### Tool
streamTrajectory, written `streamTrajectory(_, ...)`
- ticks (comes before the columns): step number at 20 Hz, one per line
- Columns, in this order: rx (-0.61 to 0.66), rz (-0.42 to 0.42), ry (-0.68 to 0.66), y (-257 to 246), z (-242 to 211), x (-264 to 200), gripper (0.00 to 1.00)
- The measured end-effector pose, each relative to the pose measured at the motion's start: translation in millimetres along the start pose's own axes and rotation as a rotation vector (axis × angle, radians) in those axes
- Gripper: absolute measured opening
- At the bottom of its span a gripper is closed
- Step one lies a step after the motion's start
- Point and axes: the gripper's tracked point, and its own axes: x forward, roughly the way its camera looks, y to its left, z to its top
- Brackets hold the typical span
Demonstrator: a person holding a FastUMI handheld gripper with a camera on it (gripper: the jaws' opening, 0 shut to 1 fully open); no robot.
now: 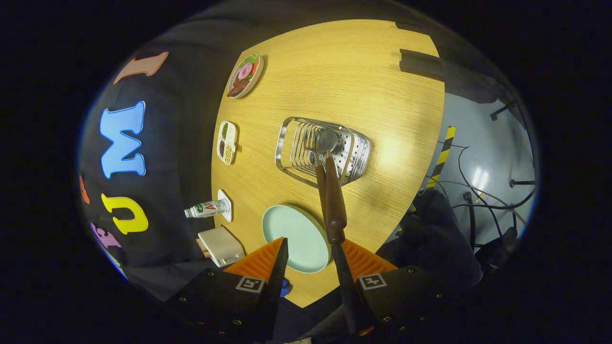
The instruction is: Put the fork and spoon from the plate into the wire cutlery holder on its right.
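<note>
So the fork (311, 145) and spoon (326, 141) are both seen standing in the wire holder (287, 143), heads down against its holed bottom, which is where the task wants them. Their wooden handles are leaned back toward the gripper (311, 244), long axis roughly in line with the fingers, and the handle ends come out right by the right finger. Contact there can't be made out. The fingers are spread wide and nothing is pinched between them. The pale green plate (291, 229) sits just ahead of the fingers, nearer than the holder, and nothing is seen on it. Further over on the wooden table (344, 71), a small divided dish (227, 142) is filled with beans or similar.
</note>
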Motion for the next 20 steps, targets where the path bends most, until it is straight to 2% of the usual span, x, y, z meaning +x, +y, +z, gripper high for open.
streamTrajectory(5, -0.010, 0.001, -0.009, 0, 4, -1, 0.57)
streamTrajectory(10, -0.086, -0.008, -0.029, 10, 4, -6, 0.56)
streamTrajectory(13, -0.141, 0.030, -0.048, 31, 5, -12, 0.57)
streamTrajectory(16, -0.228, 0.092, -0.142, 59, 20, -23, 0.57)
streamTrajectory(20, -0.394, 0.144, -0.371, 98, 54, -55, 0.57)
